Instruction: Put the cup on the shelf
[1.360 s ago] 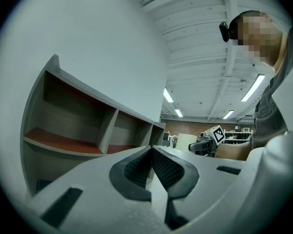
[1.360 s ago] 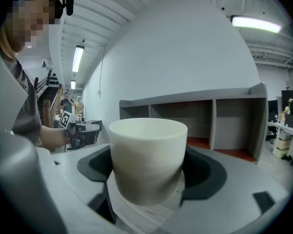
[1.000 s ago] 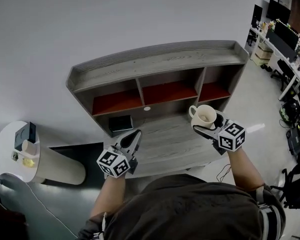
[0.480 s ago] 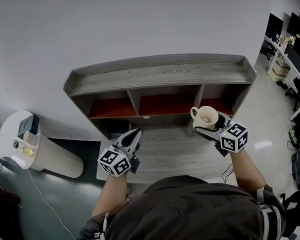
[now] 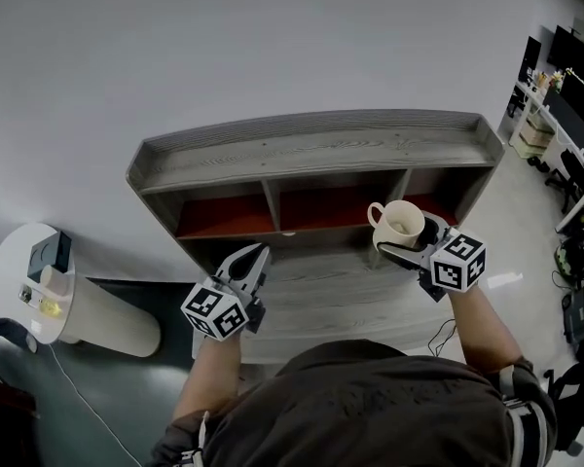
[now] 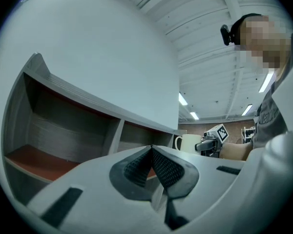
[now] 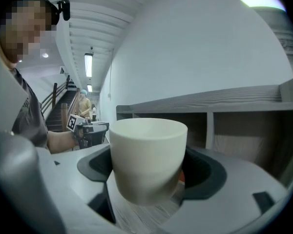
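**Cream cup gripped in front of the grey shelf**

Cream and upright, the cup [image 5: 399,224] sits between the jaws of the right tongs [image 5: 406,244], which are clenched on its sides. From the head view it is over the rear right of the wood-grain table [image 5: 321,285]. It is just in front of the upright that parts the middle and right compartments of the shelf [image 5: 321,149], and outside both. That view also shows the cup's inside and its handle, which is turned to the left. It shows three red-floored compartments in a row and a railed top board above them.

The right gripper view shows only the cup's plain wall [image 7: 147,157], with a dark pad pressing on either side. The handle cannot be seen there. Grained table shows beneath the base, but contact cannot be judged. Far off it catches the left tongs [image 7: 85,129], and a staircase [image 7: 53,99] that no other view shows.

The left gripper view shows the left tongs [image 6: 152,152] with their ribbed pads pressed together and nothing between them. Beyond them are the cup's outline and handle [image 6: 188,143] and ceiling lights [image 6: 183,99].

Only the head view takes in the round white side table [image 5: 5,295] at the left, and the office desks with monitors [image 5: 565,76] at the far right.
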### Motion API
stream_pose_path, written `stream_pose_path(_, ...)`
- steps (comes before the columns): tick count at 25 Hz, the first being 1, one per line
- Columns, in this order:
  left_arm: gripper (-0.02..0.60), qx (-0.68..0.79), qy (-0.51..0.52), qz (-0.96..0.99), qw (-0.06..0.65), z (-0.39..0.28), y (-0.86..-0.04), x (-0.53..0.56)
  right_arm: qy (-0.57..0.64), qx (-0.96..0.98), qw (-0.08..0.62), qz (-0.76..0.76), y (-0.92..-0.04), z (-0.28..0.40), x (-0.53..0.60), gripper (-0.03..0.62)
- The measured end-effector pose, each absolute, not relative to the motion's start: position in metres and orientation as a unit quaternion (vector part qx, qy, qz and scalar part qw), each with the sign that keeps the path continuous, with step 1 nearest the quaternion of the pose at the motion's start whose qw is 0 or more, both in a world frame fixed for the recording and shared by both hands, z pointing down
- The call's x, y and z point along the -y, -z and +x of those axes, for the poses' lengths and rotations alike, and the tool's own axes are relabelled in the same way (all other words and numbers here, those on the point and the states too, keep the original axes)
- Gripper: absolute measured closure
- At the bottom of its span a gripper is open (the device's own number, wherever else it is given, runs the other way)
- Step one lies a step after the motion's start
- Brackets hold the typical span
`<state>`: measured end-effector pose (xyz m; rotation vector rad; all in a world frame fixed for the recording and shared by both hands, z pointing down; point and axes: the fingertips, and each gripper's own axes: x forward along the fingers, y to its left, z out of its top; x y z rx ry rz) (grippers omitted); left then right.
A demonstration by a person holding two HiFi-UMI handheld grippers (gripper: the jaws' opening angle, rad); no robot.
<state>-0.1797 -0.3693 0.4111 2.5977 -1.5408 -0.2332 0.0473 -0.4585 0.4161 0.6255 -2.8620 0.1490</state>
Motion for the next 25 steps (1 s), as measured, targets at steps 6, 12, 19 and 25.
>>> stream_pose_path(6,0.575,0.525,0.073,0.848,0.033,-0.219,-0.385,0.357,-0.022,0.981,0.088,0.173,-0.360,-0.010,0.451,0.181)
stream_pose_path(12,0.575,0.556,0.058,0.829,0.006,-0.269,-0.353,0.338,0.008,0.989,0.074,0.129,-0.302,-0.084,0.450,0.181)
stream_pose_path(19,0.575,0.596,0.055,0.801,-0.005,-0.340,-0.325,0.304,0.026,0.994,0.073,0.081,-0.266,-0.189,0.448,0.181)
stream_pose_path(25,0.575,0.619,0.047,0.784,-0.010,-0.398,-0.309,0.274,0.038,0.994,0.081,0.060,-0.248,-0.284,0.442,0.181)
